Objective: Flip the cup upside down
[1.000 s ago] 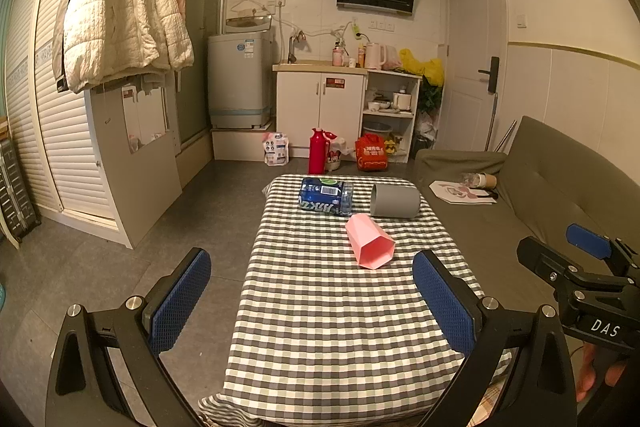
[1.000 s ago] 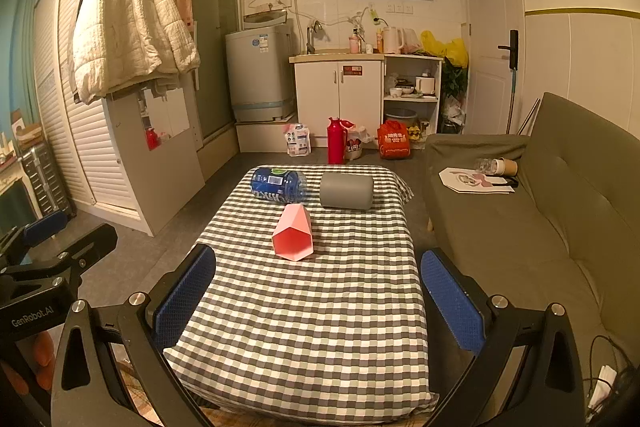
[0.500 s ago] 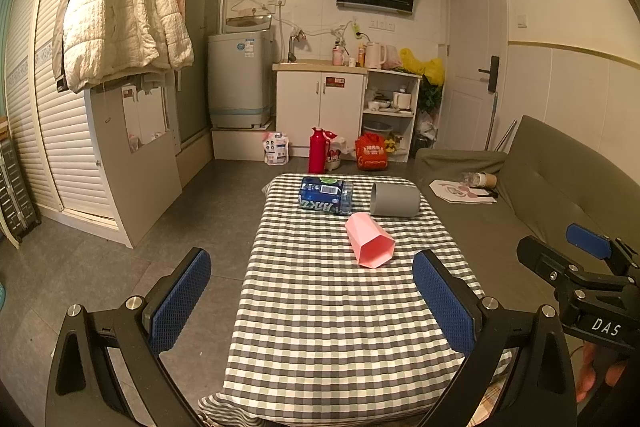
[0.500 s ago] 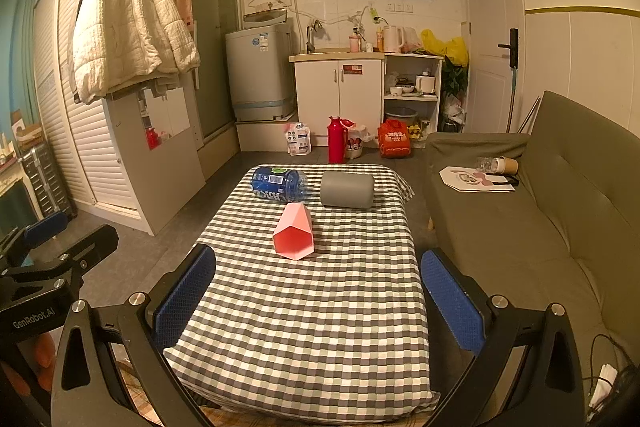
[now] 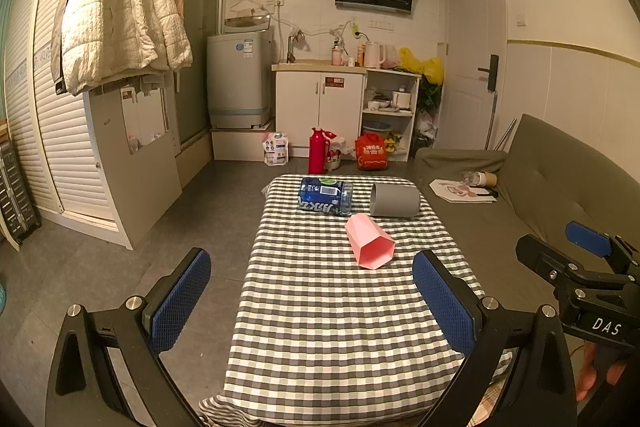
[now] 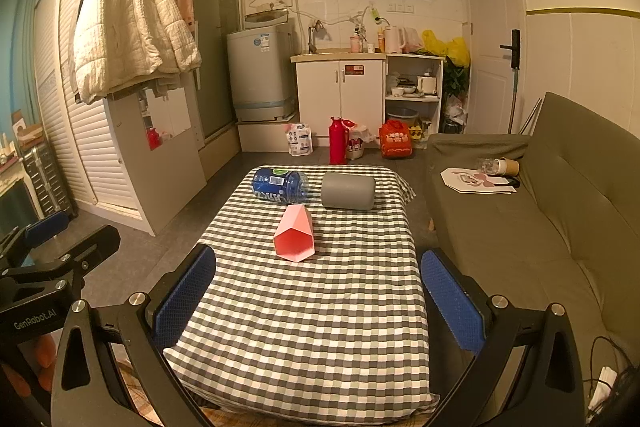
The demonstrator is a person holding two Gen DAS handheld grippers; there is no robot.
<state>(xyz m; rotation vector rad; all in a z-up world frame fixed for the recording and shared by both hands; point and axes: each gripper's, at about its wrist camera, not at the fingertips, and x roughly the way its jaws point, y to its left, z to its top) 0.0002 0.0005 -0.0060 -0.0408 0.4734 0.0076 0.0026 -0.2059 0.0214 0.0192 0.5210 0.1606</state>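
A pink faceted cup (image 5: 369, 241) lies on its side on the checked tablecloth (image 5: 332, 323), its open mouth towards me; it also shows in the right wrist view (image 6: 295, 234). A grey cup (image 5: 394, 201) lies on its side behind it, also in the right wrist view (image 6: 348, 190). My left gripper (image 5: 310, 293) is open and empty, held above the near end of the table. My right gripper (image 6: 316, 293) is open and empty at about the same distance, well short of the cups.
A blue bottle (image 5: 326, 196) lies on its side at the table's far end beside the grey cup. A green sofa (image 6: 532, 227) runs along the table's right side. A white cabinet (image 5: 132, 147) stands to the left, with bare floor between.
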